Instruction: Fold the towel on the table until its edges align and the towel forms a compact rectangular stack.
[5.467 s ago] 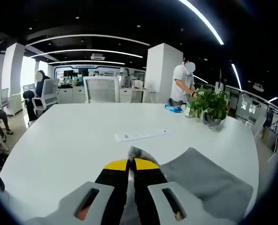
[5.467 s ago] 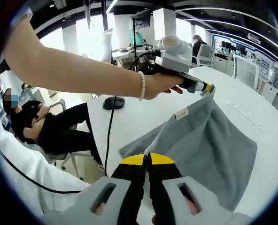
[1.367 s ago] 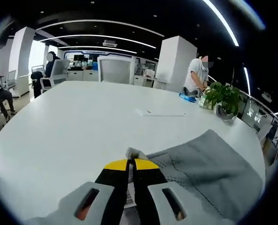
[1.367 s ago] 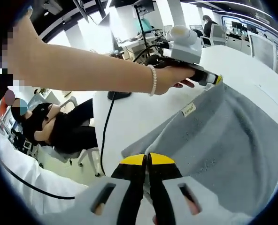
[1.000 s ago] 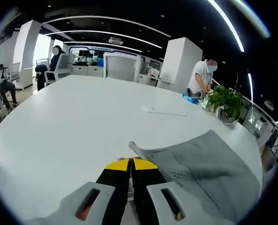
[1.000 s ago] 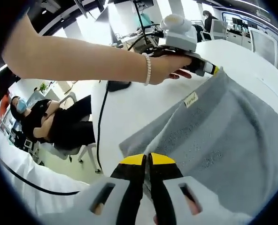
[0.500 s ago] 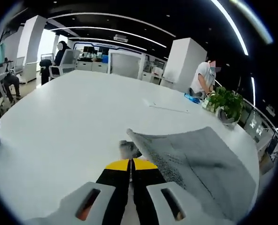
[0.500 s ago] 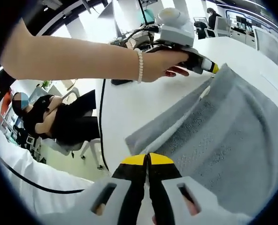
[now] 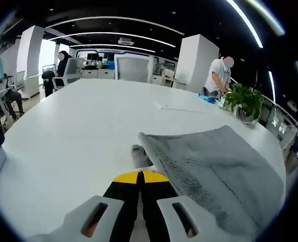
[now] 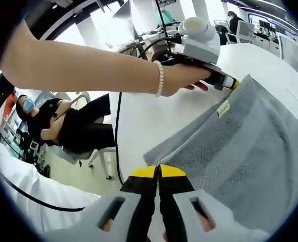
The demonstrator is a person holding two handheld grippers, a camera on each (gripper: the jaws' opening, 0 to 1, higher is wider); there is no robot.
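Evidently mid-fold: grey towel (image 9: 214, 161) spread on the white desk (image 9: 78, 131), doubled along its near edge. Left gripper (image 9: 138, 177) closed, pinching the towel's corner, probably to draw the upper layer flush with the one beneath. Right gripper (image 10: 158, 172) likewise closed on the towel's near edge, beside the label (image 10: 223, 109), holding that side taut. Potted plant (image 9: 242, 101) well beyond the towel.

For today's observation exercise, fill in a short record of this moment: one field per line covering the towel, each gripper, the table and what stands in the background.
towel: grey towel, folded over, upper layer on lower
label: small tag near the corner
left gripper: left gripper, shut on towel corner
right gripper: right gripper, shut on towel edge
table: white table
background: potted plant at far edge; person standing
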